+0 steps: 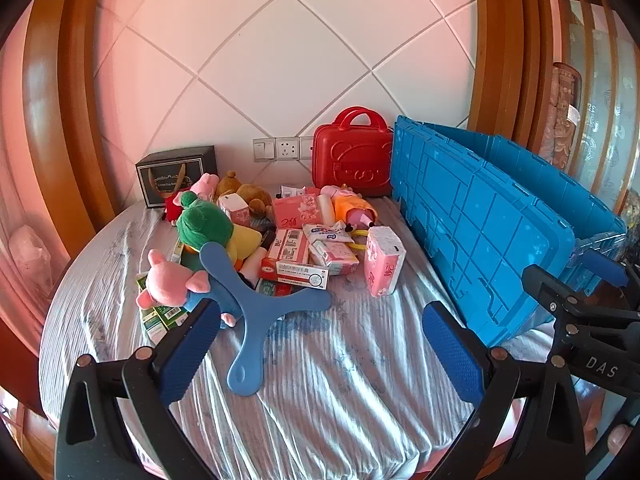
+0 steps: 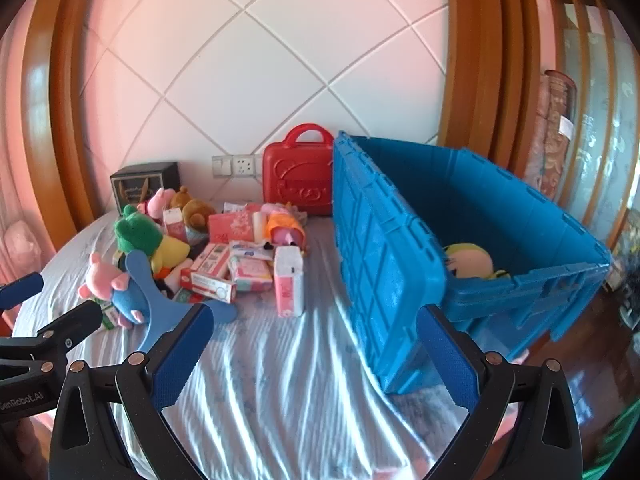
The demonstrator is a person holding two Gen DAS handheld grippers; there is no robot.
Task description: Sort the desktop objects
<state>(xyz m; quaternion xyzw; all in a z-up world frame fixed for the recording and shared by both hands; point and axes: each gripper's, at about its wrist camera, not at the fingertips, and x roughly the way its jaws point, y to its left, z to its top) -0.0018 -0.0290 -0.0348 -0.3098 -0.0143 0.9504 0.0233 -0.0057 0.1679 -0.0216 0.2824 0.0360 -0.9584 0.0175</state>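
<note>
Your left gripper point(image 1: 320, 356) is spread wide and carries nothing, poised low over the striped cloth point(image 1: 340, 380) with the blue three-armed boomerang point(image 1: 256, 312) lying just ahead of its left finger. Your right gripper point(image 2: 316, 360) is likewise gaping and empty, hovering over bare cloth between the pile and the blue crate point(image 2: 460, 248).

Beyond the boomerang, the pink pig plush point(image 1: 172, 280) rests against it at the pile's near edge, half over some green boxes point(image 1: 160, 316). Behind come the green-hatted yellow duck plush point(image 1: 212, 228), a red-and-white medicine box point(image 1: 300, 272), and a pink tissue pack point(image 1: 384, 260) standing upright, slightly apart on the crate side. Further back sit more plush toys and pink packets, then a red toy suitcase point(image 1: 352, 160) and a black gift box point(image 1: 176, 174) against the wall.

The crate stands open just beside the pile, its lid flap hanging toward the clutter, so drops need only a short carry. A yellow plush point(image 2: 468, 260) already lies inside, which suggests soft toys go there. Most of the sorting looks undone; the pig or boomerang seems your nearest pick, probably for the left gripper.
</note>
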